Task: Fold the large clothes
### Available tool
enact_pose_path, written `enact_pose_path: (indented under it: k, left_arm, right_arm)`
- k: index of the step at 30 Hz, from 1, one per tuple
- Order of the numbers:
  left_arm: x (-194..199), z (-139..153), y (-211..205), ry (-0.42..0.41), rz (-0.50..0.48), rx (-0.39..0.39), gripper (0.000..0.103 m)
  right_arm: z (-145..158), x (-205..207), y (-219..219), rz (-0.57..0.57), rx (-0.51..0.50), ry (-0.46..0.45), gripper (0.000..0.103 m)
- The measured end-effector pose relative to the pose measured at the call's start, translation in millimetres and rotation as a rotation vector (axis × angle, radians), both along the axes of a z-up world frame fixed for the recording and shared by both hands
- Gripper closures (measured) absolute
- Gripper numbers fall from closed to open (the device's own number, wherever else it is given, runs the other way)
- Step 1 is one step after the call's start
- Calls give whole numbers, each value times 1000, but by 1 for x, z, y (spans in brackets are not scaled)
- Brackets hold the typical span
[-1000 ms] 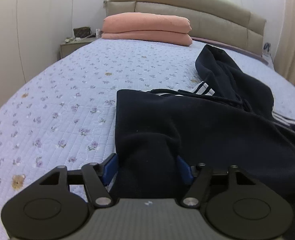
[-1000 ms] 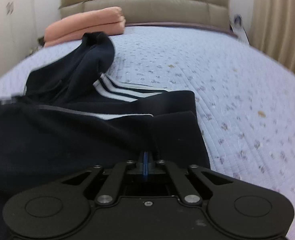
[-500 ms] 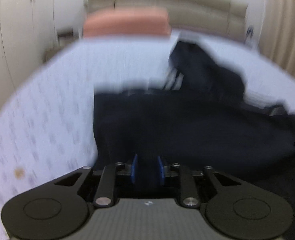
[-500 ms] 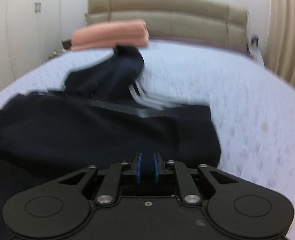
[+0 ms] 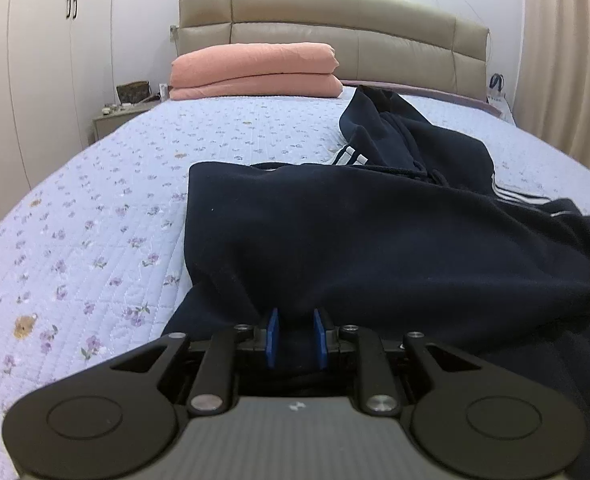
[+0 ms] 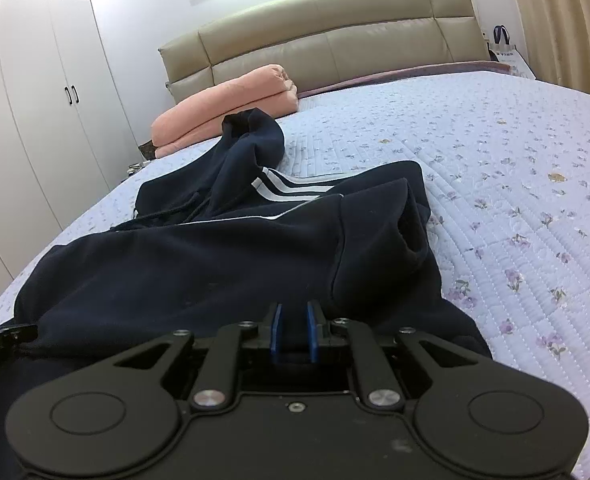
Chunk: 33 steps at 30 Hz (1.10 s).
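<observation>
We note a bedroom: a bed (image 5: 95, 208) covered by a pale lilac floral quilt, a beige padded headboard (image 5: 335, 36) at its far end, and white wardrobe doors (image 6: 35, 100) along one side. A folded pink blanket (image 5: 255, 70) lies on the bed against the headboard.

The task's thing, a dark navy hooded jacket (image 5: 375, 240) with white sleeve stripes, lies spread across the bed on the near side of the pink blanket, its hood bunched toward the blanket.

We find the left gripper (image 5: 296, 336) at the jacket's near hem, its blue pads (image 5: 272, 336) closed on a bunched fold of the dark cloth. In its view the jacket's side edge runs straight away toward the headboard, with bare quilt beyond it.

We find the right gripper (image 6: 293, 330) likewise at the near hem of the jacket (image 6: 215, 264), blue pads (image 6: 275, 330) pinching a fold of fabric. A sleeve cuff (image 6: 409, 228) lies open just beyond it, and bare quilt (image 6: 515, 180) stretches from the cuff to the headboard (image 6: 335, 32).
</observation>
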<state>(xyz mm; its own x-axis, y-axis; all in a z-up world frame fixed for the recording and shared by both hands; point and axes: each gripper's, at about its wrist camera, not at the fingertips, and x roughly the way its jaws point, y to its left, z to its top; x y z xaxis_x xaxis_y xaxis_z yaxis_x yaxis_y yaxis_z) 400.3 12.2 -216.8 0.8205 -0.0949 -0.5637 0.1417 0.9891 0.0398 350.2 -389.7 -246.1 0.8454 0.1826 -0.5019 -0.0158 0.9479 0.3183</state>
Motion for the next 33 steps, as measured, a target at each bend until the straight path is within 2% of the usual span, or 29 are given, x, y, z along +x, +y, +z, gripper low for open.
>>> enact_pose_path:
  k: [3, 5, 7, 10, 13, 15, 18, 21, 23, 24, 27, 28, 30, 31, 33]
  left_arm:
    - [-2, 5, -7, -21, 4, 51, 79]
    - [-8, 8, -13, -85, -8, 79, 71]
    - [-14, 10, -18, -138, -40, 75, 67]
    - [-20, 15, -23, -175, -70, 83, 66]
    - [-18, 28, -24, -172, -29, 89, 66]
    - [-11, 47, -27, -173, -2, 69, 66]
    - [12, 94, -40, -226, -11, 38, 65]
    - [52, 133, -55, -257, -24, 25, 60]
    - [93, 153, -63, -222, -17, 4, 60]
    - [116, 159, -64, -185, -24, -30, 60]
    - [190, 166, -63, -53, -56, -179, 58]
    - [218, 164, -61, 12, -77, -233, 57]
    - [273, 152, -60, 137, -158, -357, 61]
    - [295, 145, -62, 174, -179, -385, 62]
    - [342, 132, -67, 246, -194, -363, 62]
  right_arm:
    - [3, -4, -1, 1, 5, -1, 91]
    - [4, -8, -1, 14, 12, -7, 83]
    - [5, -14, -4, 38, 39, -24, 66]
    - [7, -24, -4, 51, 59, -59, 51]
    - [10, -24, 3, 51, 24, -61, 49]
    - [12, -22, 7, 51, -2, -48, 49]
    - [23, -15, 18, 72, -77, 0, 48]
    - [54, -3, 27, 112, -114, 2, 48]
    - [80, 15, 28, 106, -118, -23, 40]
    - [95, 31, 27, 97, -113, -44, 35]
    - [127, 85, 19, 66, -80, -103, 35]
    - [134, 106, 15, 59, -61, -108, 33]
    - [143, 159, 4, 54, 0, -100, 33]
    - [143, 186, -2, 56, 35, -88, 30]
    - [139, 235, -11, 65, 78, -38, 28]
